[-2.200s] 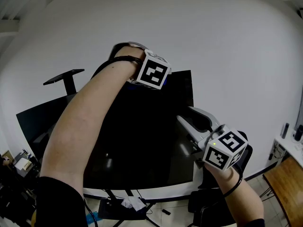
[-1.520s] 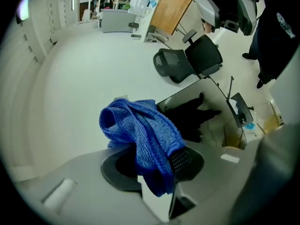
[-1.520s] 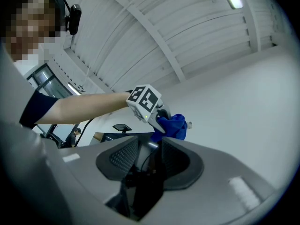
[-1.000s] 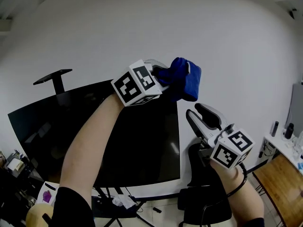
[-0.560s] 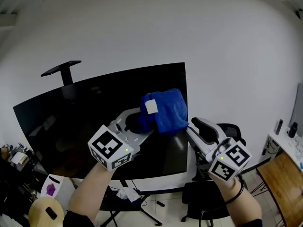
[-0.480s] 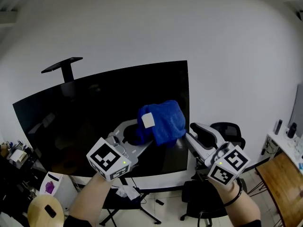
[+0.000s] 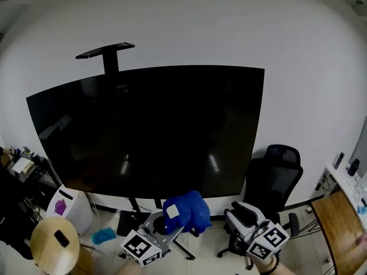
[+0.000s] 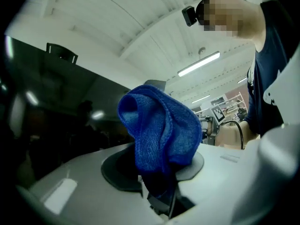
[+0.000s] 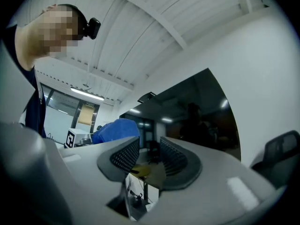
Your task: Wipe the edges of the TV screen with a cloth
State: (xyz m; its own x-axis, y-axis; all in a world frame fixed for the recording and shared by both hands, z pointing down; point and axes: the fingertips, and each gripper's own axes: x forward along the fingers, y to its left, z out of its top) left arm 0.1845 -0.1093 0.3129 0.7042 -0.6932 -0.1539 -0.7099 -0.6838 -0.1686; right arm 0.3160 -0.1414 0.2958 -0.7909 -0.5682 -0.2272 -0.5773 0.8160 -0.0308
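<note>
The big black TV screen [image 7: 149, 130] fills the middle of the head view. Below its bottom edge my left gripper [image 7: 175, 225] is shut on a bunched blue cloth [image 7: 184, 211]. In the left gripper view the cloth [image 8: 159, 125] bulges up out of the closed jaws of that gripper [image 8: 154, 165], with the dark screen [image 8: 56, 107] behind at left. My right gripper [image 7: 232, 213] sits low at the right, beside the cloth and apart from it. Its jaws have just been closing and stand a narrow gap apart on the right gripper [image 9: 150, 156], with nothing between them. The cloth [image 9: 115, 130] shows at that view's left.
A black office chair [image 7: 278, 176] stands right of the TV. A round wooden stool top [image 7: 54, 242] and a white bin [image 7: 66, 205] are at lower left. A wooden desk corner [image 7: 344, 222] is at far right. A black bracket [image 7: 106, 53] rises above the TV.
Both grippers have dropped from in front of the screen to below its bottom edge, the cloth coming down with the left one. The right jaws stand narrower.
</note>
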